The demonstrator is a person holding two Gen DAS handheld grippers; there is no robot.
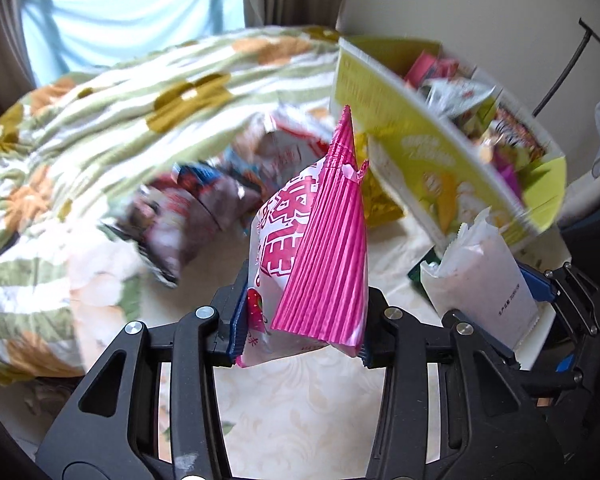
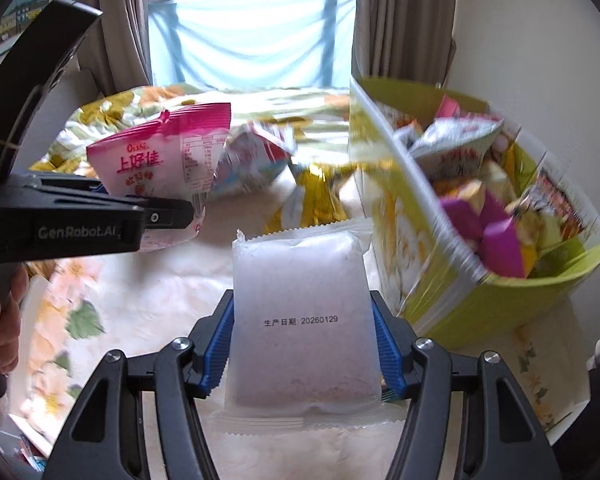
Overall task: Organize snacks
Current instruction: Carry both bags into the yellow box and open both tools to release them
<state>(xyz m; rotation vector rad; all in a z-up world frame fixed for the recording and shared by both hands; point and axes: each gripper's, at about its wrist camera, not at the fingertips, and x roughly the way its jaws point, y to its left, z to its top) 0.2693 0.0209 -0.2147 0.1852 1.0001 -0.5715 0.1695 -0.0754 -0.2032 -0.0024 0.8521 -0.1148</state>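
Grippers come first: the left gripper [image 1: 300, 320] is clamped on a pink-and-white snack bag [image 1: 320, 248], blue pads pressed into its lower sides so the bag stands upright, and the right gripper [image 2: 306, 344] is closed on a flat white packet [image 2: 304, 320] printed with a date line. Each gripper holds one item, both lifted above the bed [image 2: 140, 300] with its pale floral sheet. Just right of both stands a yellow-green cardboard box [image 2: 512, 300], open at the top and packed with mixed snack packets [image 2: 496, 240]; blur makes a count impossible. Beyond the grippers, loose snack bags [image 1: 192, 216] lie in a heap on the bed beside a striped floral quilt [image 1: 100, 128]. Only the right wrist view shows the pink bag's printed face, the left gripper's side [image 2: 100, 216] and the window; only the left view shows the pink bag's pleated seal and the darker loose bags.
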